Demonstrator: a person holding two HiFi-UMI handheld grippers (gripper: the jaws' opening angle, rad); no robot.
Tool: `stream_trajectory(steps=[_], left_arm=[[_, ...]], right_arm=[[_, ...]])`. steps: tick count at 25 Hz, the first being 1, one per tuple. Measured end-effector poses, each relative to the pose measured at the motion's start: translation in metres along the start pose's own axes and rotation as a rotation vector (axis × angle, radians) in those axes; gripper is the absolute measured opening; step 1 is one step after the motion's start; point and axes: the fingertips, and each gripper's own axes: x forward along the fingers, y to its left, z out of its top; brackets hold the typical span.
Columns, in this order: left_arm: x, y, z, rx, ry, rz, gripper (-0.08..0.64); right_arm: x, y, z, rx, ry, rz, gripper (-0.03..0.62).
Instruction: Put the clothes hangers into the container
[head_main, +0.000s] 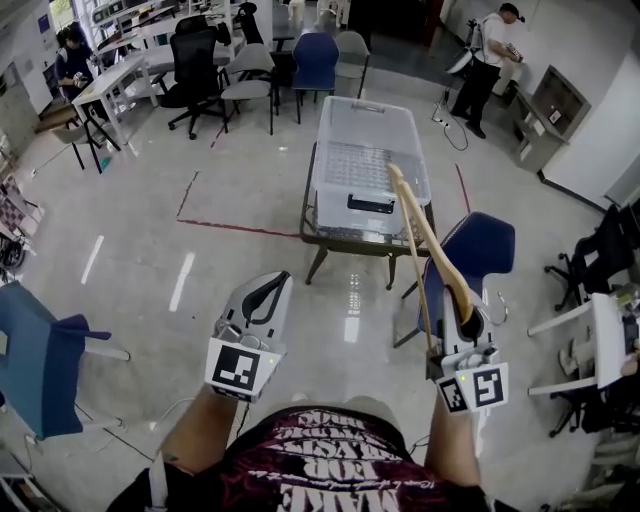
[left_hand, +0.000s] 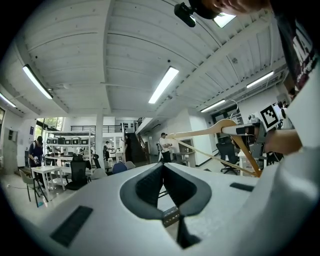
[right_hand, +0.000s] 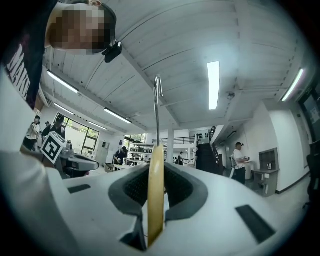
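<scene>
Pale wooden clothes hanger (head_main: 428, 238), metal hook: clamped at its neck in your right gripper (head_main: 466, 322), at 4 o'clock. Your left gripper (head_main: 268, 300) is closed and empty. Carrying step. Next, reach forward to the clear plastic container (head_main: 320, 168) at 12 o'clock, then release.

Small dark-framed table (head_main: 340, 243) on glossy floor (head_main: 240, 270) w/ clear plastic container (head_main: 365, 160) sitting on top.
</scene>
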Motion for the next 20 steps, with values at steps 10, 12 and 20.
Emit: stream_trajectory(steps=[10,12,20], left_arm=[[0.035,0.008,-0.016,-0.044,0.021,-0.003,0.006],[0.044,0.013,-0.017,-0.034,0.031,0.01,0.006],[0.08,0.03,-0.024,-0.001,0.067,0.057,0.006]], right_arm=[[0.013,-0.029,-0.016,-0.024,0.031,-0.011,0.058],[0.02,-0.037,-0.02,-0.019,0.037,-0.009,0.058],[0.064,-0.066,-0.041,0.02,0.044,0.035,0.058]])
